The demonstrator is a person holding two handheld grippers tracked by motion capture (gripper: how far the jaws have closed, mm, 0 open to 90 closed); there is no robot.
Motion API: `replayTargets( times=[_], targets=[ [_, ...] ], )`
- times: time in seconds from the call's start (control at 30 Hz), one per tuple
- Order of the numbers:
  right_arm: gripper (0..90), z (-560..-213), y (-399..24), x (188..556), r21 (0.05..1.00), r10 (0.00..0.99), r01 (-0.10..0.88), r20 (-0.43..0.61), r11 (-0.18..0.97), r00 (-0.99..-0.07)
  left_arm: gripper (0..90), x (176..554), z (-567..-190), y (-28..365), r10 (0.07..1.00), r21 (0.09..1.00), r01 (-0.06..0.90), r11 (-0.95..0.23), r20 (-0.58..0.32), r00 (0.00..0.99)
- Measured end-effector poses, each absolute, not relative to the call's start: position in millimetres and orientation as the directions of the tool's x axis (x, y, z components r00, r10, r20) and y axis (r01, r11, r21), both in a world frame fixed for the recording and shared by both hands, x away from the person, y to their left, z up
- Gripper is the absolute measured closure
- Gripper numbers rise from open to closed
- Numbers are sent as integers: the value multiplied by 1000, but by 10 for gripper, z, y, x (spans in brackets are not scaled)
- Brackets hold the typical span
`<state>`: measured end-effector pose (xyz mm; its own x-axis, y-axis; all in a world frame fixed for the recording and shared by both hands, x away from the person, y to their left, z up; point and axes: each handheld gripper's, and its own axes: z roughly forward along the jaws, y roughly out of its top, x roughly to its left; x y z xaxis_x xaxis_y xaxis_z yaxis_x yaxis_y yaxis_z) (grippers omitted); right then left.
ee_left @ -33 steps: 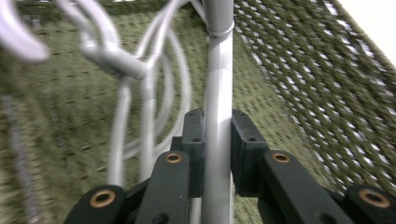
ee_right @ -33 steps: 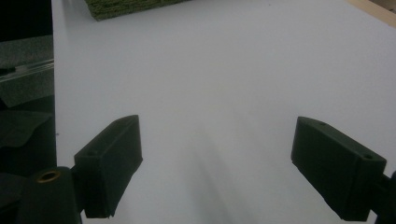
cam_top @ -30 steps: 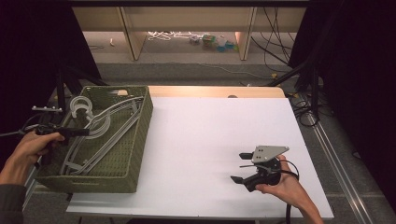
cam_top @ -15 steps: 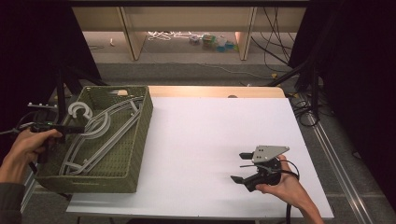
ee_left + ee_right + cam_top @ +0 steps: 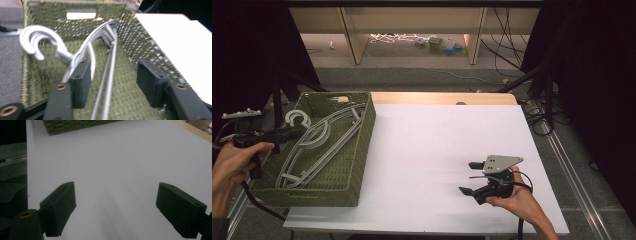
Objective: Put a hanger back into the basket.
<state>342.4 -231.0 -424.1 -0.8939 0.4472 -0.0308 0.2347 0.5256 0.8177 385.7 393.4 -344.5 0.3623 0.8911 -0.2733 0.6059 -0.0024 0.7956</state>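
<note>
- Between the jaws of the left gripper (image 5: 113, 80), which stood wide apart and held nothing, ran the 2 thin bars of a grey hanger (image 5: 110, 67); its inner jaw sat just beside the hanger's neck, below the hook (image 5: 37, 42) at 10 o'clock.
- At 5 o'clock on the table, the right gripper (image 5: 472, 177) hovered low over bare tabletop, its jaws equally wide and empty.
- Several hangers lay piled in the green woven basket (image 5: 362, 145) at the table's 9 o'clock edge.
- Judged risk: closing here could catch only 1 bar, or a lift could drag a tangled neighbour, since the hangers overlapped; the hook might also snag the weave.
- Beneath everything lay a plain white table (image 5: 437, 150), with a wooden strip at 12 o'clock.
- Beyond stood dark curtains, pale shelving (image 5: 412, 20) and loose cables (image 5: 532, 115) on grey floor.
</note>
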Motion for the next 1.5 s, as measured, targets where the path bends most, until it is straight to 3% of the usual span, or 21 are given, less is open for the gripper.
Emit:
replayTargets(
  times=[0.13, 0.37, 0.7, 0.73, 1.5],
  targets=[
    [165, -4232, -2322, 3436, 825, 457, 227, -42, 517, -889, 362, 3681, -3363, 3806, 887, 830, 557, 20, -272, 373],
    [166, -4219, -2343, 3436, 840, 479, 229, -42, 493, -877, 328, 3368, -3314, 3483, 865, 878, 478, -1, -239, 440],
    [166, -4222, -2380, 3405, 860, 524, 228, -54, 457, -850, 295, 2977, -3376, 2946, 858, 941, 324, -99, -84, 507],
    [166, -4217, -2390, 3392, 859, 530, 234, -50, 455, -846, 288, 2931, -3405, 2874, 850, 933, 352, -70, -130, 511],
    [160, -4280, -2459, 3252, 929, 640, 201, -49, 312, -767, 229, 2843, -3885, 2332, 802, 968, 250, -31, -125, 584]
  ],
)
